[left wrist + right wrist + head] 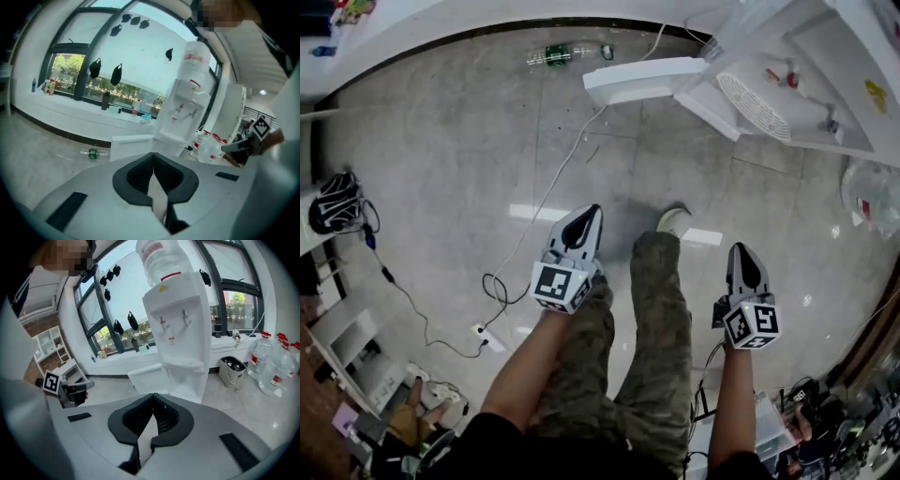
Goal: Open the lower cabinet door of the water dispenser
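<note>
1. The left gripper (153, 159) and right gripper (153, 401) both have their fingers pressed together with nothing between them, well short of the dispenser.
2. The lower cabinet door (146, 377) already stands swung open at the foot of the water dispenser (180, 324). Probably best to keep clear of it.
3. The bottle (159, 258) label and the yellow sticker (162, 288) are unreadable.
</note>
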The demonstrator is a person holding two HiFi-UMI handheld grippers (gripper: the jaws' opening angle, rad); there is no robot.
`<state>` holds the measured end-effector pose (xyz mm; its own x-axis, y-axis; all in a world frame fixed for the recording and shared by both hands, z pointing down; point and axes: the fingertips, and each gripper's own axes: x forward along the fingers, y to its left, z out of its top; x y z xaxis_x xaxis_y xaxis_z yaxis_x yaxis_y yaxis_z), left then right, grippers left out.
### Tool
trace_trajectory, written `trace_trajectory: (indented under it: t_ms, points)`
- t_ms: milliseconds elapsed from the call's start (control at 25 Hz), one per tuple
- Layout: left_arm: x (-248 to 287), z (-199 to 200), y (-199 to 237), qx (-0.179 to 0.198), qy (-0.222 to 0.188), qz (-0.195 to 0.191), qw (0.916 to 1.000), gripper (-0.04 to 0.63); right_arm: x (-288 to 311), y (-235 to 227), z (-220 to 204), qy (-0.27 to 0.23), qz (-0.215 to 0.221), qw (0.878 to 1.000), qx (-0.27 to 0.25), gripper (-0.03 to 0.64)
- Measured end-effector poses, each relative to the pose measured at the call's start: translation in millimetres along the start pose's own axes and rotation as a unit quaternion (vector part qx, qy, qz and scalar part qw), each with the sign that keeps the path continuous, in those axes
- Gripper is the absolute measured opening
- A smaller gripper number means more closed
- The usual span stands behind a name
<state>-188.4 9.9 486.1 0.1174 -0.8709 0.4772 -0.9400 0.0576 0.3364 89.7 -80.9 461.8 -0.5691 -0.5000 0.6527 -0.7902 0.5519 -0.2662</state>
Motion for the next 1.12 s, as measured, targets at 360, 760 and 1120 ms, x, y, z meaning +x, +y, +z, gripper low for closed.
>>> trace_trajectory:
  t_ms: [360,760,1120]
  points:
    - [-161.0,83.1,-31.7,-0.041,-0.039,-0.029,0.9980,0.005,-175.1,128.6,57.6,-0.005,0.005,1.000,-0.018,0.000]
    - [-291.6,82.2,-61.3,-0.172,-0.040,-0.066,0.9820,0.005,-332.0,212.6,137.2,-0.063,-0.016,0.995,-0.076,0.000]
    - [-299.8,84.1,-71.4,-0.101,-0.038,-0.074,0.9914,0.005,-410.6,226.1,142.7,-0.102,0.002,0.989,-0.109,0.000]
